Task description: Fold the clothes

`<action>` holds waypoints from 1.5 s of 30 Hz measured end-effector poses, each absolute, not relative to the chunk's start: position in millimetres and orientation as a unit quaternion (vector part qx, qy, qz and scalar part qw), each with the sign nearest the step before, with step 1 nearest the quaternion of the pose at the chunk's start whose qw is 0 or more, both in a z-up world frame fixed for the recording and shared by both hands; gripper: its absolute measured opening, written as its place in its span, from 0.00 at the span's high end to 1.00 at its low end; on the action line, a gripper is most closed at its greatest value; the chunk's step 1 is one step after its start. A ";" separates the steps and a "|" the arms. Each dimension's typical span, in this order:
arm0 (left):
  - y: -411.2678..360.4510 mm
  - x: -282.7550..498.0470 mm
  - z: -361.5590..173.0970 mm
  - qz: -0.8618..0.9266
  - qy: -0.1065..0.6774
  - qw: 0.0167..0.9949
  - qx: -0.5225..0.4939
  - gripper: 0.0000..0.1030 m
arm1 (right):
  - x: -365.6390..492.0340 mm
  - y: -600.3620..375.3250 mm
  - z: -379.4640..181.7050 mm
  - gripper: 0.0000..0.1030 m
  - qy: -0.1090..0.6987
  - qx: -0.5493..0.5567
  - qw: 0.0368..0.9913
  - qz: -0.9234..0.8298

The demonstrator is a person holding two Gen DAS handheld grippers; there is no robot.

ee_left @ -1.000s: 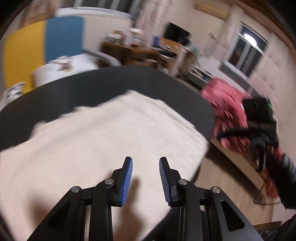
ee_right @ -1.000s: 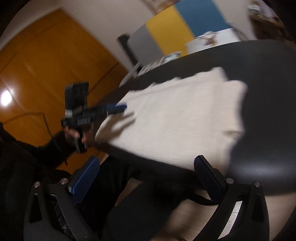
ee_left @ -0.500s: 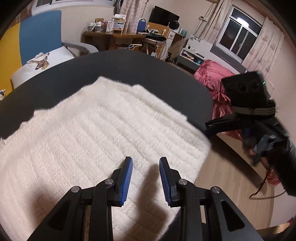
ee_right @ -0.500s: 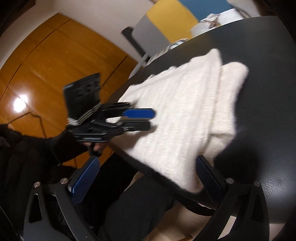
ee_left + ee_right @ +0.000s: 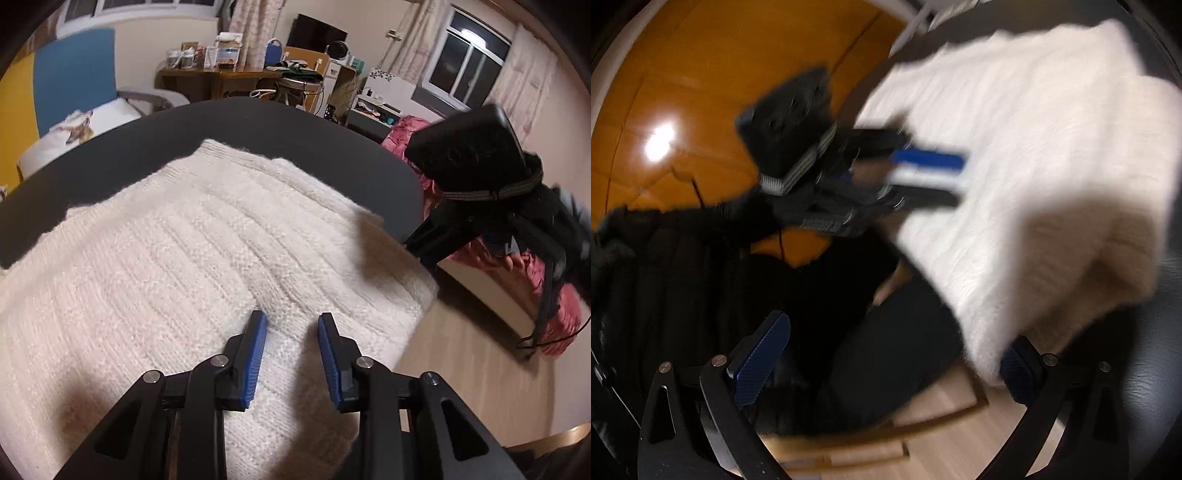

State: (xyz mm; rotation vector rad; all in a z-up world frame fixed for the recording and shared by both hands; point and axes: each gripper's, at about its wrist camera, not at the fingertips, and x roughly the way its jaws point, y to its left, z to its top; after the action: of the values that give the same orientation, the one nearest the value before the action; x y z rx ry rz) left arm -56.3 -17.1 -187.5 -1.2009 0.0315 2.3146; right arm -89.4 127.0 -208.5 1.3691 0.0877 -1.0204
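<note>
On the near edge of the dark round table lies the white knitted sweater, partly folded, its thick right-hand corner reaching the table's rim and looking as if it spills a little over it. The left gripper hovers low over the near part of the knit, blue pads set about half apart, nothing between them, no wool pinched. Over to the right, the right gripper swings in at the hanging corner; its jaws stand wide, one pad just beside the fold's underside, the other out over the dark trousers below. Empty as well, as far as the blur lets me judge.

Now, the risks. That corner is a bulky double layer, and if the right jaws close on only the lower ply, the top one may peel away and the fold may open up. The view on that side is smeared, so whether the pad already touches the wool I cannot tell. A fast approach could also nudge the corner farther off the rim, and a loose, heavy knit could slide towards the wooden floor.

On the left side, half-open pads coming down flat may push the wool into a ridge instead of gripping it. And if one side lifts before the other, the ribbing may stretch and the edges come out crooked.
</note>
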 end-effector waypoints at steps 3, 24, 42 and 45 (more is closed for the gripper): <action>-12.2 -53.7 -188.8 0.860 0.028 0.263 -0.437 0.71 | -78.8 125.0 -217.5 0.00 0.094 0.626 0.646 -0.426; -46.1 -116.6 -178.0 0.884 -0.033 0.190 -0.426 0.71 | -106.9 118.4 -186.9 0.00 0.013 0.493 0.558 -0.667; -95.7 -174.0 -180.8 0.875 -0.071 0.172 -0.446 0.71 | -191.9 64.8 -203.0 0.00 0.092 0.478 0.460 -0.742; -98.5 -176.5 -164.2 0.881 -0.049 0.206 -0.423 0.71 | -188.9 63.4 -194.1 0.00 0.090 0.473 0.463 -0.744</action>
State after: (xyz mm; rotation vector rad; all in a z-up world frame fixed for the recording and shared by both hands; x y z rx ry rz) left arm -176.4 -98.5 -164.2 -1.1775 -0.1367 2.4559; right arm -188.9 63.4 -194.1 1.1631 0.2203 -1.8292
